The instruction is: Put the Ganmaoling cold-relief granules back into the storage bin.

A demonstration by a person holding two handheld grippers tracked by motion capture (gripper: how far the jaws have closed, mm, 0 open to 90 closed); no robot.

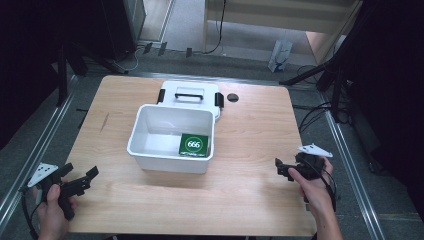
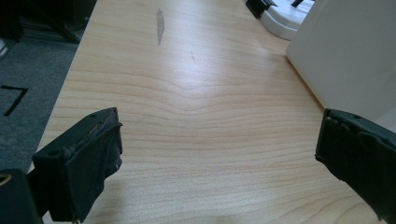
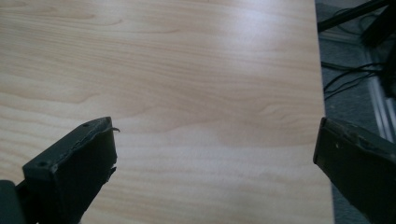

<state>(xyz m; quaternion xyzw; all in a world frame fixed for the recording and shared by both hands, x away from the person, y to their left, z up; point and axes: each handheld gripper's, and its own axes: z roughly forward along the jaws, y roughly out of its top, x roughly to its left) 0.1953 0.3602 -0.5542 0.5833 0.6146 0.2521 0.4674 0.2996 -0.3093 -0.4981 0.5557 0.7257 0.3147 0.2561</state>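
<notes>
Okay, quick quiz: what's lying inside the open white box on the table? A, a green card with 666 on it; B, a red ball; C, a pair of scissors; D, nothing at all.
A: the high view shows a green card marked 666 on the floor of the white box, at its near right corner.

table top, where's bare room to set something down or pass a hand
Bare wood lies left of the white bin, right of it, and along the near edge between both grippers. It is crowded behind the bin, where its lid lies.

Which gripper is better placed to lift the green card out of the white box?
Probably right: the card lies in the box's right front corner, nearer the open right gripper.
</notes>
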